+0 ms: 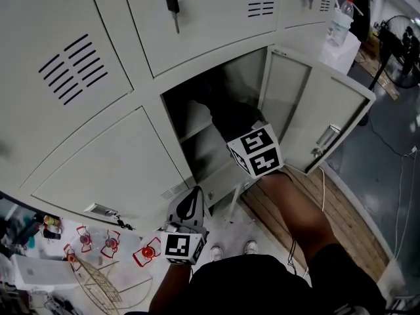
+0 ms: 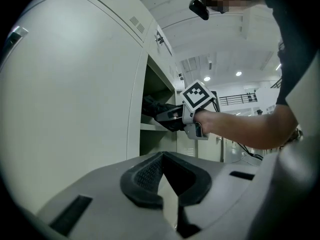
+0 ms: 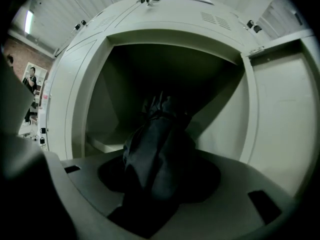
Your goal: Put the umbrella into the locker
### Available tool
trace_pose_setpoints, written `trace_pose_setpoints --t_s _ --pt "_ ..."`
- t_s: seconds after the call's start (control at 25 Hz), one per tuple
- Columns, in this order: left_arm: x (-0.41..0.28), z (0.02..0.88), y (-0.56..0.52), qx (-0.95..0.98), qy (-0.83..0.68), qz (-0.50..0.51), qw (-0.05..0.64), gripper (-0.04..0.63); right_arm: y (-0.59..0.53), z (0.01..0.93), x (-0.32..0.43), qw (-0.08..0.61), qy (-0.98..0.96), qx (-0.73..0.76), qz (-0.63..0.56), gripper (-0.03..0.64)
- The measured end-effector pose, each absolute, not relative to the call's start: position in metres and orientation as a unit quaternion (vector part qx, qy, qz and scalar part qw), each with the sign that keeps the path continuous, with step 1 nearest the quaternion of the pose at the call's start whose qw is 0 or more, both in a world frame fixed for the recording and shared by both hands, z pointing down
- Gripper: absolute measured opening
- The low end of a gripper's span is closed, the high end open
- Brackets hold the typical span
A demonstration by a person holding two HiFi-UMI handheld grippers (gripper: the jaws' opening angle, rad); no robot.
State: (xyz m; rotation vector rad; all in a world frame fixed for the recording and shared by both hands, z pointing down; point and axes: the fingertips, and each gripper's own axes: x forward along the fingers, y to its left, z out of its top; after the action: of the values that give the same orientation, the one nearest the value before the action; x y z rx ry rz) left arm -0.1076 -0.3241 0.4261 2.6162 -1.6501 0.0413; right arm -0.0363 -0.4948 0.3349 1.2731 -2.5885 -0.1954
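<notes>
A black folded umbrella (image 3: 157, 154) sticks forward from between the jaws of my right gripper (image 3: 160, 194), which is shut on it. In the head view that gripper (image 1: 231, 128) reaches into the open locker (image 1: 190, 104), its marker cube just outside the opening, and the umbrella (image 1: 230, 113) is inside the dark compartment. A shelf (image 3: 107, 145) lies low at the left inside. The left gripper view shows the umbrella (image 2: 157, 106) entering above that shelf. My left gripper (image 1: 190, 199) hangs lower, in front of the closed door beside the opening, open with nothing between its pads (image 2: 144, 176).
The locker's door (image 1: 315, 117) stands swung out to the right. Keys (image 1: 172, 5) hang from the upper lockers. A bottle (image 1: 341, 21) and a fan (image 1: 401, 41) stand at the far right. Small red clutter (image 1: 98, 245) lies on the floor at lower left.
</notes>
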Motion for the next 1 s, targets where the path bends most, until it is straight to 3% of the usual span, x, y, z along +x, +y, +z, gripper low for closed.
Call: trace_pose_setpoints --t_s 0.68,0.92,1.0 --pt "-0.107 0.432 -0.334 0.847 -0.531 0.014 0.029 -0.002 -0.551 0.339 -0.065 0.218 -0.882 0.412 -0.065 0.226" --pt "-0.102 0.435 -0.338 0.849 -0.526 0.013 0.036 -0.002 -0.555 0.339 -0.074 0.271 -0.874 0.393 -0.086 0.282" --pt "-0.1 0.436 -0.338 0.85 -0.525 0.013 0.038 -0.002 -0.555 0.336 -0.076 0.257 -0.879 0.391 -0.088 0.298"
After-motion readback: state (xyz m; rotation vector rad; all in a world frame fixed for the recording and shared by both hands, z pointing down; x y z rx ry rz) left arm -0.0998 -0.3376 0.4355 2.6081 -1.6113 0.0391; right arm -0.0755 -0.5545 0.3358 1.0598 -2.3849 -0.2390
